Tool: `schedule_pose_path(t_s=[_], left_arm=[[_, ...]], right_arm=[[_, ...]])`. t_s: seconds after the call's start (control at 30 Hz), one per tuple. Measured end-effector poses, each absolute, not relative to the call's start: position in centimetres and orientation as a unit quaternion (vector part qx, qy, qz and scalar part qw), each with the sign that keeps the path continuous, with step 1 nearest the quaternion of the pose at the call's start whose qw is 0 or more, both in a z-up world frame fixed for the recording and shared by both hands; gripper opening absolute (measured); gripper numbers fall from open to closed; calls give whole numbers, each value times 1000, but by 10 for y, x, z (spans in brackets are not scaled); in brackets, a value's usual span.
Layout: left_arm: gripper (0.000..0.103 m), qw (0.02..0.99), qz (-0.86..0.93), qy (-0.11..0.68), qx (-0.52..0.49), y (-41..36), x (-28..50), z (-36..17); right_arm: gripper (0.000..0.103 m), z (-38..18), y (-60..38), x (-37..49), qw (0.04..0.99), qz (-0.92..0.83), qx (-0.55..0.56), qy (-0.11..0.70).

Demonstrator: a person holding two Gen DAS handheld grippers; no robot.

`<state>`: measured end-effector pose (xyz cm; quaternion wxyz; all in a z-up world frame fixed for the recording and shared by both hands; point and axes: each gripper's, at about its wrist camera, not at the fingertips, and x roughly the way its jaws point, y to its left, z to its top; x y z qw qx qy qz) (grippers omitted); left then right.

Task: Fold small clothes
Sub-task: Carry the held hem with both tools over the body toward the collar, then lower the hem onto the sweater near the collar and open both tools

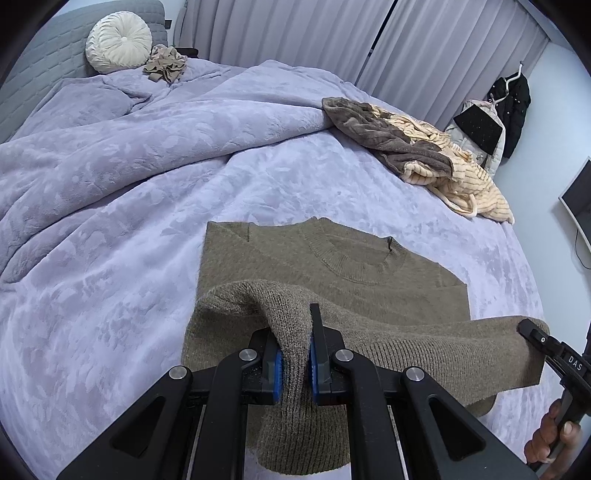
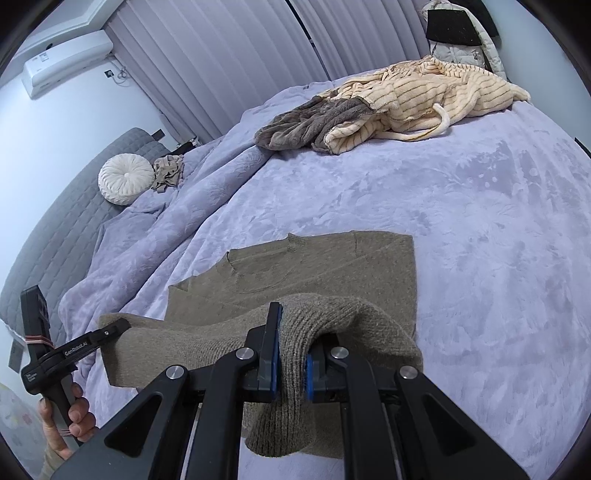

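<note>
Both claws, left claw [image 1: 295, 354] & right claw [image 2: 291, 363], clamped tight on olive knit sweater [image 1: 332, 266] hem corners over bed [image 1: 110, 221]; soft, floppy, stretchy, so hold thick ribbed edge.

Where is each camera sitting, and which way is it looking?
Left wrist view: sits on the left gripper, looking down along its fingers across the bed; shows it pinching the brown sweater, plus the right gripper and right hand at the edge.
Right wrist view: sits on the right gripper, facing the same way; shows the left gripper and left hand.
Both share: the sweater, the striped clothes pile, the round white pillow and the curtains.
</note>
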<state>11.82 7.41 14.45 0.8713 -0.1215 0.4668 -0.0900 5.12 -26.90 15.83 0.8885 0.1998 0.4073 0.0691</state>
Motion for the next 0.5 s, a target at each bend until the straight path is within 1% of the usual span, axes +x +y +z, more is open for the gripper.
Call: schedule_pose_path(t_s=[0.5], left_arm=[[12, 846, -80, 510, -133, 68, 152, 103]], right_arm=[[11, 121, -278, 75, 869, 48, 213, 444]])
